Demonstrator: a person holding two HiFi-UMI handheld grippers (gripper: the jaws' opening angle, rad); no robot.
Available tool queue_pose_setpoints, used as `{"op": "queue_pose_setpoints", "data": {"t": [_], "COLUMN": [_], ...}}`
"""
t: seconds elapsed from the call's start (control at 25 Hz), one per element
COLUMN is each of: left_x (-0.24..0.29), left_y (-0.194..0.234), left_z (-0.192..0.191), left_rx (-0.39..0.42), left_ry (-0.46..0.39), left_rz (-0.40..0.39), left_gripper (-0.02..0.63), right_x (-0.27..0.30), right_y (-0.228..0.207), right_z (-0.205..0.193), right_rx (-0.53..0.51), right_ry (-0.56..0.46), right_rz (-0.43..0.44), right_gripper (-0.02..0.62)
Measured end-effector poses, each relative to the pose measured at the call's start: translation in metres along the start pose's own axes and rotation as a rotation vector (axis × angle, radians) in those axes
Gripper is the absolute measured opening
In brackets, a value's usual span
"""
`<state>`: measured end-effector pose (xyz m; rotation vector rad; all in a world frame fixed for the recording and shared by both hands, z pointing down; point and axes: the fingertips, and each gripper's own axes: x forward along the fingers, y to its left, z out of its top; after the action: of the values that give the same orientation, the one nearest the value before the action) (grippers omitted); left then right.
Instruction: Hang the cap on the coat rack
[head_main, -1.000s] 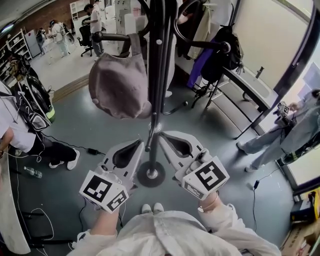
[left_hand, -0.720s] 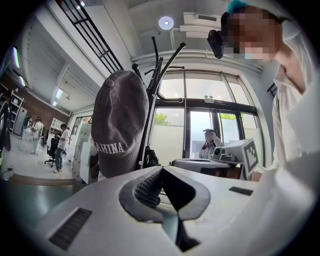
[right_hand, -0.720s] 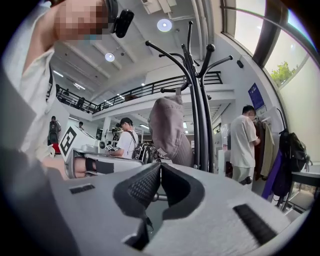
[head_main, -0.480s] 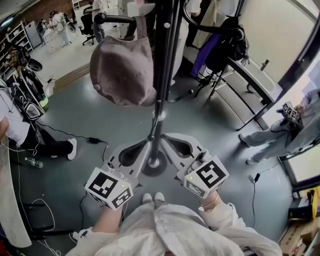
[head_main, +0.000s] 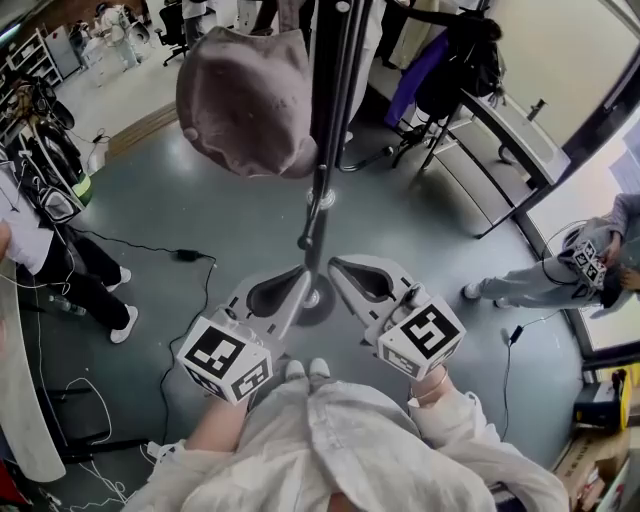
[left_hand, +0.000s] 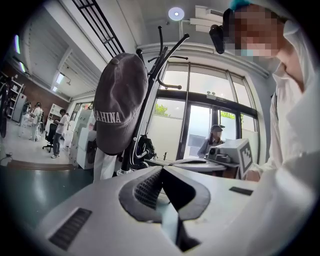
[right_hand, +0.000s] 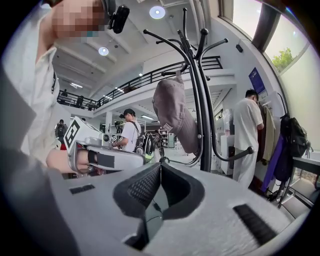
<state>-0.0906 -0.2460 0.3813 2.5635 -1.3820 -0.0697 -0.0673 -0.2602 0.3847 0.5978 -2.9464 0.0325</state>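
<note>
Grey-brown cap (head_main: 245, 100) is hanging on an upper hook of the coat rack (head_main: 328, 130). My left tongs (head_main: 298, 274) and right tongs (head_main: 336, 264) are both closed and empty. If I bump the rack now, the cap might slide off.

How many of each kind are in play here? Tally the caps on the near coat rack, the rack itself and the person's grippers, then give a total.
cap: 1
coat rack: 1
grippers: 2, the left gripper and the right gripper, both shut and empty
Total: 4
</note>
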Motion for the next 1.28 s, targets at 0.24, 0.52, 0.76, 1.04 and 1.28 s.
{"op": "queue_pose_setpoints", "data": {"t": [0.24, 0.52, 0.76, 1.04, 1.28], "left_x": [0.005, 0.002, 0.002, 0.002, 0.003], "left_y": [-0.006, 0.000, -0.001, 0.002, 0.001], "left_z": [-0.011, -0.017, -0.021, -0.024, -0.031], "left_rx": [-0.015, -0.022, -0.033, -0.037, -0.052], "left_ry": [0.018, 0.015, 0.041, 0.056, 0.069], "left_rz": [-0.027, -0.024, -0.020, -0.015, -0.019], "left_gripper": [0.015, 0.015, 0.015, 0.015, 0.015], "right_x": [-0.002, 0.004, 0.001, 0.001, 0.000], "right_y": [-0.001, 0.008, 0.020, 0.024, 0.032], "right_z": [-0.002, -0.007, -0.023, -0.032, -0.035], "right_rx": [-0.012, -0.068, -0.084, -0.141, -0.143], "right_ry": [0.008, 0.040, 0.091, 0.152, 0.219], "right_rz": [0.020, 0.093, 0.178, 0.253, 0.309], "right_gripper": [0.003, 0.003, 0.003, 0.003, 0.003]}}
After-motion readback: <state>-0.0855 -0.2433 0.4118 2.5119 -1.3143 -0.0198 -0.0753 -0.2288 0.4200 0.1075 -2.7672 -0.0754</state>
